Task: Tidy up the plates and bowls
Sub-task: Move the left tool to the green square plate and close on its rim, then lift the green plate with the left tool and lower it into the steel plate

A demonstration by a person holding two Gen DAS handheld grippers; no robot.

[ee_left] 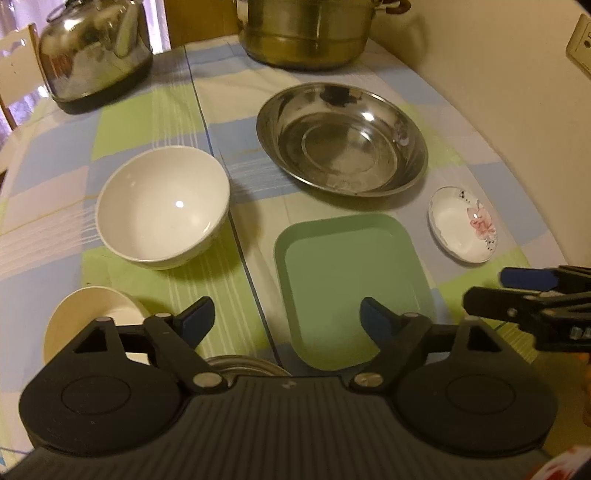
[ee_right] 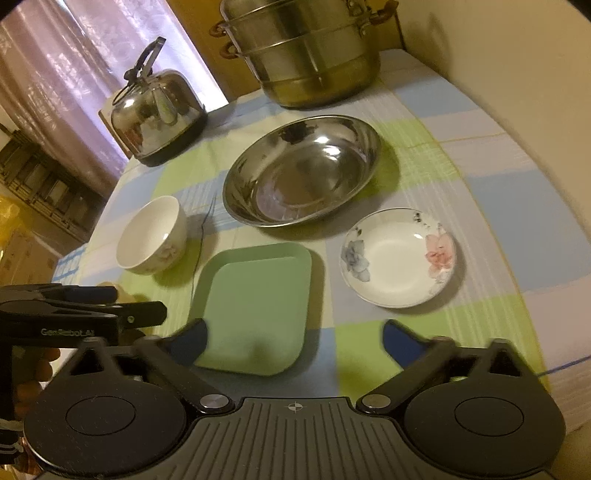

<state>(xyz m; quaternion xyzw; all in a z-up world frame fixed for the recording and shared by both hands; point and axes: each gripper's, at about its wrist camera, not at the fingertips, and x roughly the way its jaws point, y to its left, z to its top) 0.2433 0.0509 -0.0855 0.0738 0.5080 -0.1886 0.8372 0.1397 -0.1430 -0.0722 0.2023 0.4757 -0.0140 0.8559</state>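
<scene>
A green square plate [ee_left: 351,288] [ee_right: 255,306] lies on the checked tablecloth in front of both grippers. Behind it sits a wide steel bowl [ee_left: 341,138] [ee_right: 303,170]. A white bowl [ee_left: 162,210] [ee_right: 151,234] stands to the left, and a small floral dish [ee_left: 463,225] [ee_right: 397,256] to the right. A cream bowl [ee_left: 92,317] and a steel rim [ee_left: 243,363] lie just under my left gripper [ee_left: 286,319], which is open and empty above the table's near edge. My right gripper [ee_right: 293,339] is open and empty over the green plate's near right corner.
A steel kettle [ee_left: 92,51] [ee_right: 159,114] stands at the back left and a large steamer pot [ee_left: 306,33] [ee_right: 306,51] at the back centre. A wall [ee_left: 517,92] runs along the table's right side. Curtains [ee_right: 74,74] hang far left.
</scene>
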